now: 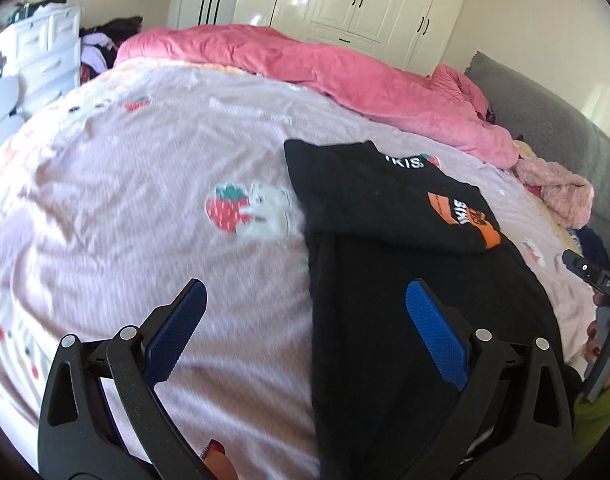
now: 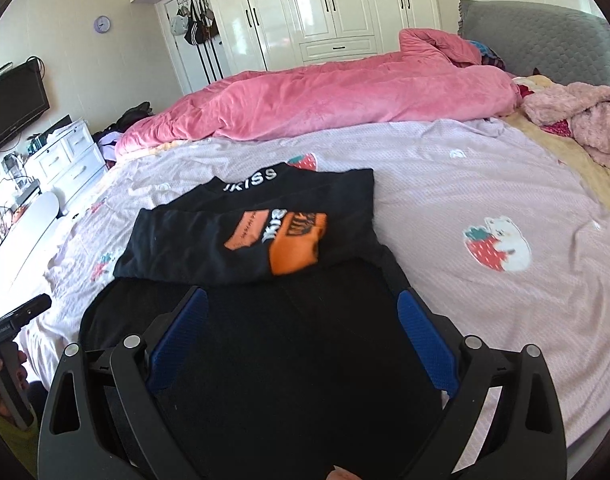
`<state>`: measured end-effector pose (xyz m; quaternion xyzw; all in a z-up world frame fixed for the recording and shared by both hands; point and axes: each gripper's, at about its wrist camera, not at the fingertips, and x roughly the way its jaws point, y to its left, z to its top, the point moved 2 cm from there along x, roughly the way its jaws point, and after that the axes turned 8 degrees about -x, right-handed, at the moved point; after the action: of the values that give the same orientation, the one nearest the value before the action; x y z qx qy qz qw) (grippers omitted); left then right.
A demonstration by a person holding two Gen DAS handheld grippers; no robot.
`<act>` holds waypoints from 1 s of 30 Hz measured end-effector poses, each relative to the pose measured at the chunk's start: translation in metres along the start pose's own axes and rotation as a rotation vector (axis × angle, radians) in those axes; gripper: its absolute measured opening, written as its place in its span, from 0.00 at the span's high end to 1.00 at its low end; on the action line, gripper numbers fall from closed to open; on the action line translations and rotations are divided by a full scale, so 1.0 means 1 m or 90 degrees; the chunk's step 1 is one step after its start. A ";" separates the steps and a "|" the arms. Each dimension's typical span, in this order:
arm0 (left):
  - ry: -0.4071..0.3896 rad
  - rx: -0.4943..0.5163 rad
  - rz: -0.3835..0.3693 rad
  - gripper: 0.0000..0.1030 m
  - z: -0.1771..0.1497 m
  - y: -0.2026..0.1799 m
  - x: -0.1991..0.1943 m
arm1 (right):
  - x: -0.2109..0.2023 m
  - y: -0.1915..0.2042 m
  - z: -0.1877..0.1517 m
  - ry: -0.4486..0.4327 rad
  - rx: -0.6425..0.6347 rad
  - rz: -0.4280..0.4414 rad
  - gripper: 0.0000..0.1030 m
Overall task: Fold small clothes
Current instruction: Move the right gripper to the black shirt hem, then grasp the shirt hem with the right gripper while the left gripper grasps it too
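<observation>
Black top [image 2: 265, 320], lying partly folded at lower centre of the right wrist view, could be dragged askew if only one layer is pinched by the spread, empty left gripper [image 1: 305, 332] or right gripper [image 2: 301, 336]

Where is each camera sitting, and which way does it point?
Left wrist: rides the left claw, facing across the pink bedsheet; its open blue fingers and a red-nailed fingertip show.
Right wrist: rides the right claw, hovering over the black shirt; open fingers show.
Shared: black shirt, pink duvet, white wardrobe.
</observation>
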<state>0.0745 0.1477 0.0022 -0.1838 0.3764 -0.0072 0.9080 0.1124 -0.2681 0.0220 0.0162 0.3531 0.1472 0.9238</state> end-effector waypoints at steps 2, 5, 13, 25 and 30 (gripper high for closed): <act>0.001 0.010 0.009 0.09 -0.007 -0.002 -0.004 | -0.007 -0.005 -0.006 0.003 0.002 -0.003 0.07; 0.007 0.014 0.013 0.09 -0.017 -0.003 -0.008 | -0.015 -0.011 -0.015 0.011 0.004 -0.002 0.07; 0.041 0.018 -0.001 0.09 -0.043 -0.006 -0.017 | -0.029 -0.026 -0.044 0.056 -0.003 -0.006 0.07; 0.067 0.005 -0.001 0.11 -0.077 0.006 -0.029 | -0.030 -0.030 -0.094 0.131 -0.014 0.009 0.08; 0.079 0.002 -0.009 0.17 -0.086 0.006 -0.030 | -0.021 -0.032 -0.108 0.150 -0.003 0.031 0.31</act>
<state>-0.0066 0.1294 -0.0348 -0.1845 0.4304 -0.0252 0.8832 0.0348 -0.3124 -0.0494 0.0055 0.4585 0.1711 0.8720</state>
